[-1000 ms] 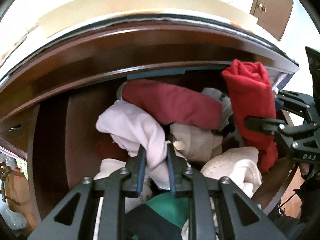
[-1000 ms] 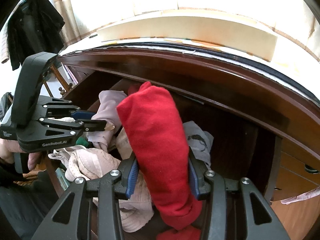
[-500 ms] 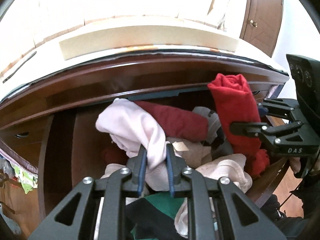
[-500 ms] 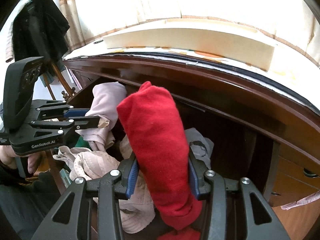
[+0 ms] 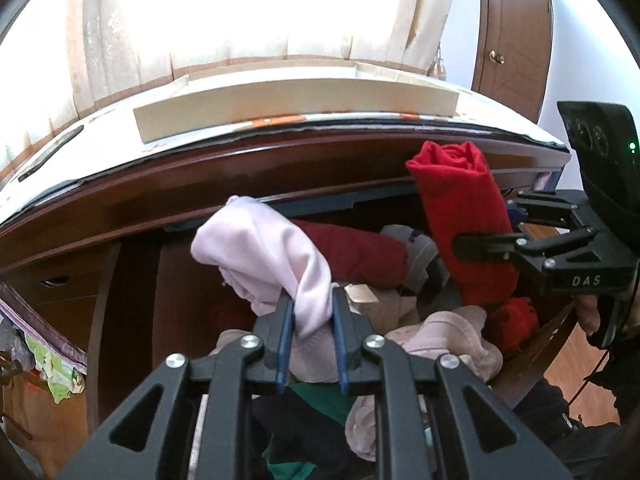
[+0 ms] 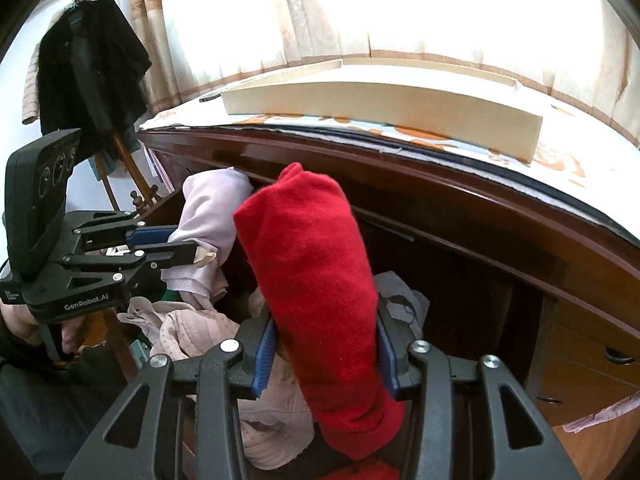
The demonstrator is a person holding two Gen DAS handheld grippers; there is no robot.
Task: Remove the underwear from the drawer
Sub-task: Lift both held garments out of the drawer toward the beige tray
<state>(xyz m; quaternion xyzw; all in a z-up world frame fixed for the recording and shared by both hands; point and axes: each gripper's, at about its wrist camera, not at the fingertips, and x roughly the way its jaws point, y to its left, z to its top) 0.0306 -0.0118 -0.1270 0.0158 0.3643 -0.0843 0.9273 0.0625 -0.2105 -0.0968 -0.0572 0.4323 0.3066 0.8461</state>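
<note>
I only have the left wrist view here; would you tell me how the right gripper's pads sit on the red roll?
Observer: The right gripper is shut on the red roll, with one blue pad on each side, about two thirds of the way down it.
Operator: Thank you. Does anything lie under that gripper?
Observer: Yes, a pale pink padded garment is heaped just below, in the drawer.
Operator: And what stands left of the desk?
Observer: A wooden coat stand with a black coat hanging on it.
</note>
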